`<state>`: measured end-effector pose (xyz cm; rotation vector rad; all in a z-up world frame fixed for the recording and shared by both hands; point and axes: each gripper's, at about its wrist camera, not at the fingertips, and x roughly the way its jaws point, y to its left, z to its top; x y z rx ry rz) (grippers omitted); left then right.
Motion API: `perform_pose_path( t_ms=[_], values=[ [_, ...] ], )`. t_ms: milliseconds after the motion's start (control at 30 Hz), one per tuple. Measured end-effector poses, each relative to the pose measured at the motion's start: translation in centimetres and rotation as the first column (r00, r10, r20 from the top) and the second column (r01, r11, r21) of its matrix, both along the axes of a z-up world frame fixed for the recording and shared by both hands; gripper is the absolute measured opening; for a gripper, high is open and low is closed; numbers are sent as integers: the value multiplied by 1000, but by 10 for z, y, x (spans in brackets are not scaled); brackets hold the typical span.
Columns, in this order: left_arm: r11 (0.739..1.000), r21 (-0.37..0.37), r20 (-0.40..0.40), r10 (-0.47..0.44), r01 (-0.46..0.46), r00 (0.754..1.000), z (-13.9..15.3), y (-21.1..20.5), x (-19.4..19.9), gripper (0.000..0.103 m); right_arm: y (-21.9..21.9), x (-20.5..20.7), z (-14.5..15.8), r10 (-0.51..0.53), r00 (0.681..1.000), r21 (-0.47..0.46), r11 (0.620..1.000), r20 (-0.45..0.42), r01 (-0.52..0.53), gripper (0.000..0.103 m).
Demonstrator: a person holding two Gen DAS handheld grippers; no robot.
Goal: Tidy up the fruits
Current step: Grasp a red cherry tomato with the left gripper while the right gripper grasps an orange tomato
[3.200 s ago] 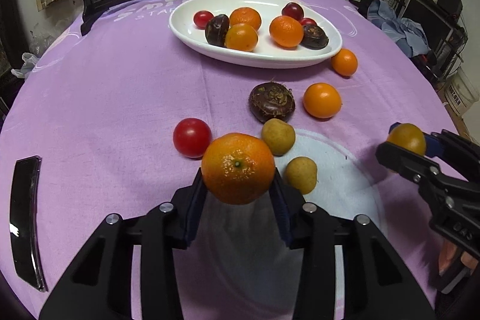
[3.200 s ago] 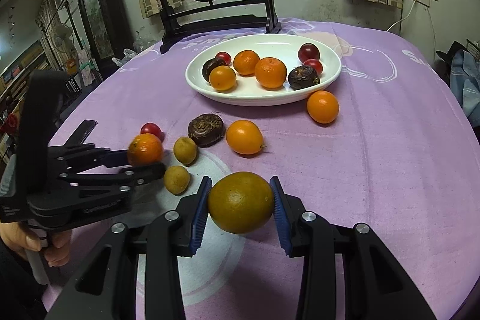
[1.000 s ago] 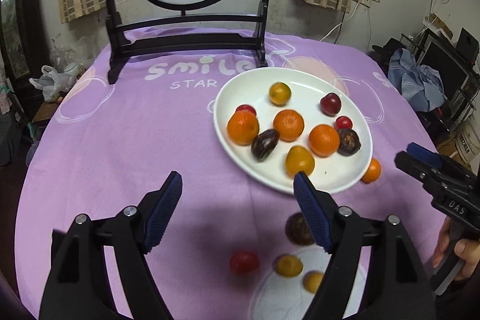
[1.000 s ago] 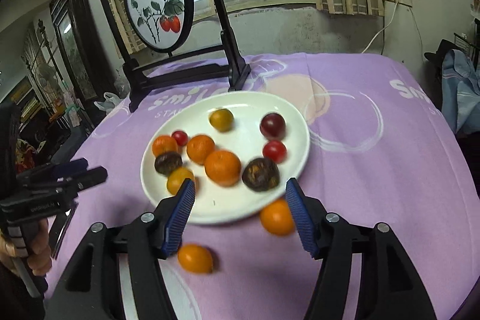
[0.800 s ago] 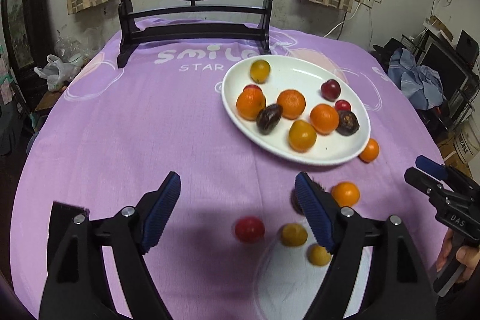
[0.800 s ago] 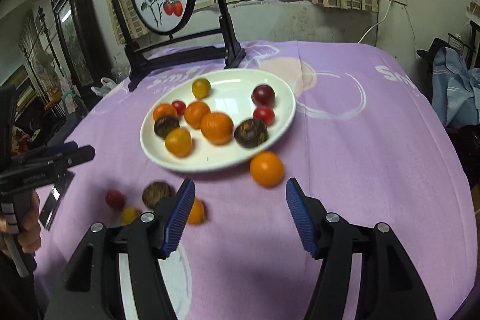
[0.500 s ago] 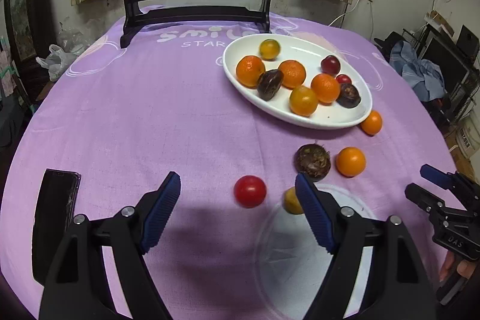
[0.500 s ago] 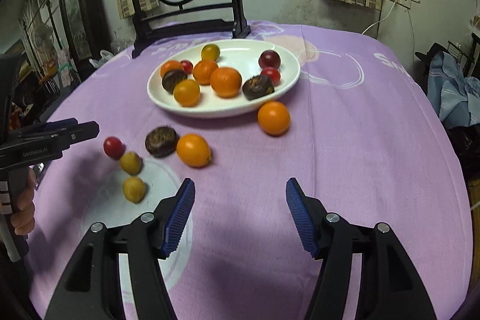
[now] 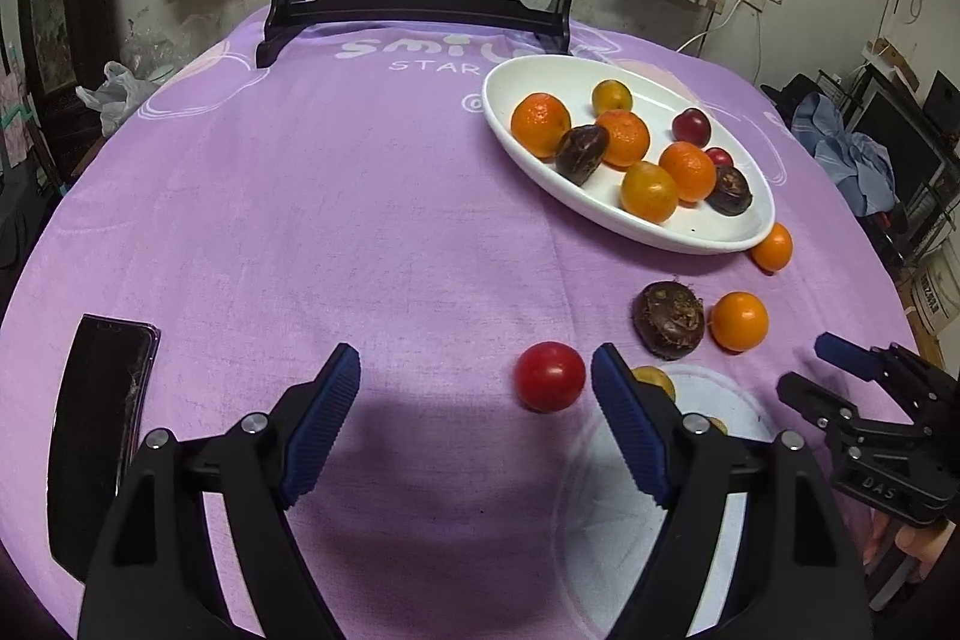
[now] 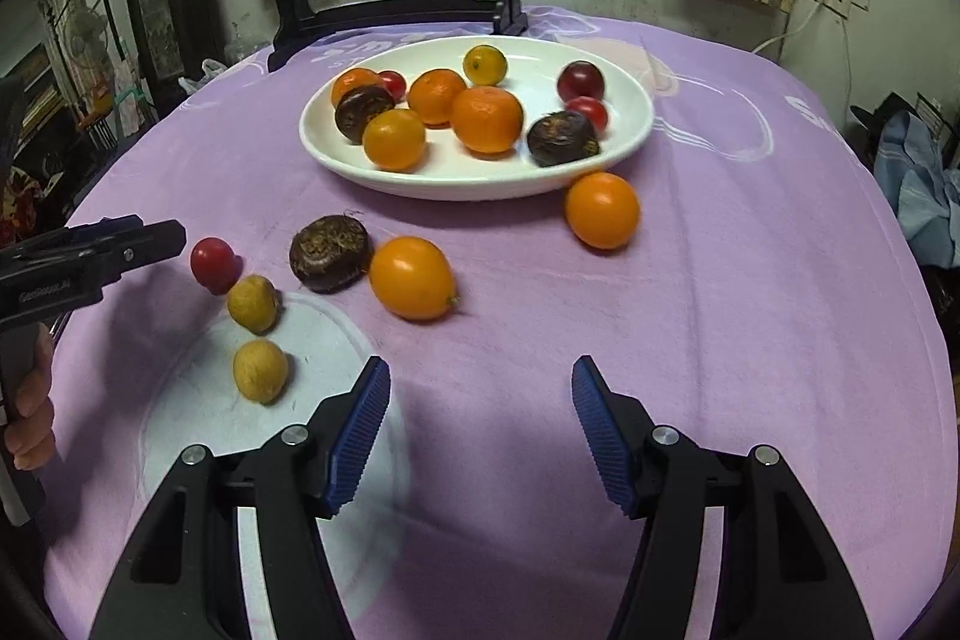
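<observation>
A white oval plate [image 9: 720, 235] [image 10: 456, 184] holds several oranges, dark brown fruits and small red fruits. Loose on the purple cloth lie a red tomato [image 9: 549, 376] [image 10: 213, 263], a dark brown fruit [image 9: 667, 319] [image 10: 329, 253], two oranges [image 9: 739, 322] [image 10: 413, 277] [image 10: 601, 210] and two small yellow fruits [image 10: 253, 304] [image 10: 261, 371]. My left gripper [image 9: 474, 403] is open and empty, low over the cloth, the tomato just inside its right finger. My right gripper [image 10: 480, 403] is open and empty, near the front of the loose orange.
A dark phone [image 9: 99, 430] lies at the table's left edge. A black stand with a round painted screen [image 9: 420, 4] stands at the back. A white round patch [image 10: 252, 424] is printed on the cloth. Clothes and clutter lie beyond the right edge.
Both grippers released their fruits onto the plate, drew back from above it and came down low toward the loose fruits. Both are open and empty.
</observation>
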<state>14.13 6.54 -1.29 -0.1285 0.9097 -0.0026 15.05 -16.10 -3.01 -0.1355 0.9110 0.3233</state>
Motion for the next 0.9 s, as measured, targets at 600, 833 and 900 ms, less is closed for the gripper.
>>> perform_pose_path(
  t_ms=[600, 833, 900],
  values=[
    [999, -37, -20, -13, 12, 1000, -1, -1, 1, 81, 19, 30, -1, 43, 999, 1, 999, -21, -43, 64],
    [1000, -24, -33, -17, 16, 999, -6, -3, 2, 81, 27, 32, -7, 77, 997, -17, 997, -30, -78, 64],
    [1000, -25, -36, -16, 15, 999, -7, -2, 3, 81, 35, 35, -10, 91, 995, -37, 995, -31, -92, 64]
  ],
)
